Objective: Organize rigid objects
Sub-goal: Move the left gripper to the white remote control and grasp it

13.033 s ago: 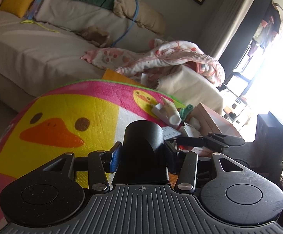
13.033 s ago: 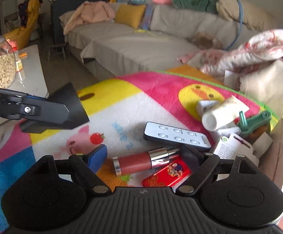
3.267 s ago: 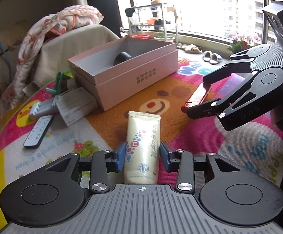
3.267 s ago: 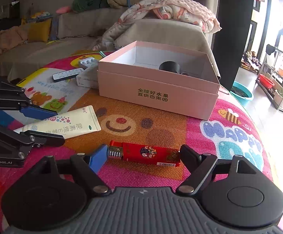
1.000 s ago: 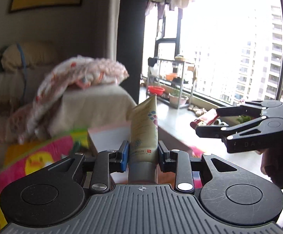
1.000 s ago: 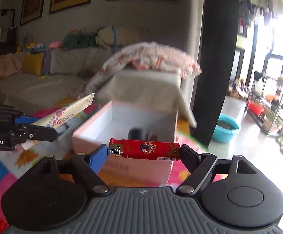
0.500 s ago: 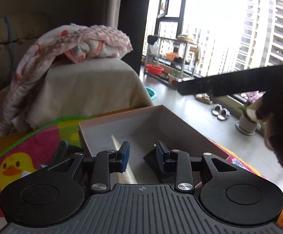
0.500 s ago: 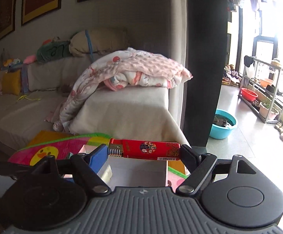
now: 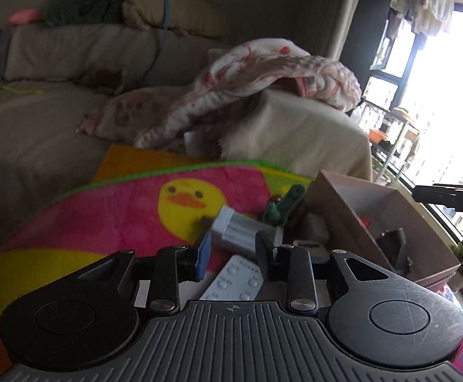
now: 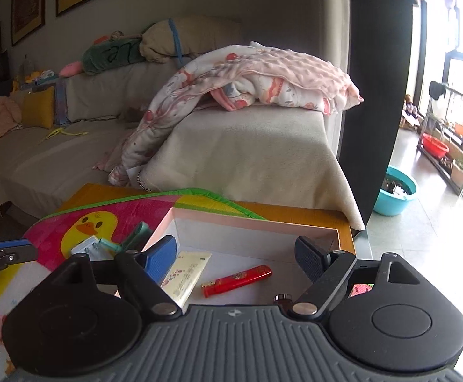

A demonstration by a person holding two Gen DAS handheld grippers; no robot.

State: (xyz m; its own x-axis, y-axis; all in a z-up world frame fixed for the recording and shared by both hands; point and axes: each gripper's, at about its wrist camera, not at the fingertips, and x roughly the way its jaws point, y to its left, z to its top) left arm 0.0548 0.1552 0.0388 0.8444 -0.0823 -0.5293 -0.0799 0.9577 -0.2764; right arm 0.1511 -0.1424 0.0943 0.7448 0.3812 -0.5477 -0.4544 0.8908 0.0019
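A red lighter and cream tube lie in the pink box beneath the empty, wide-open right gripper, while the left gripper, partly open and empty, hangs near the remote and battery pack left on the mat.

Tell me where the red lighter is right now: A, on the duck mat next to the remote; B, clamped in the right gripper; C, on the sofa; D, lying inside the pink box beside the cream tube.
D: the red lighter lies on the floor of the pink box, beside the cream tube, with the right gripper open above it.
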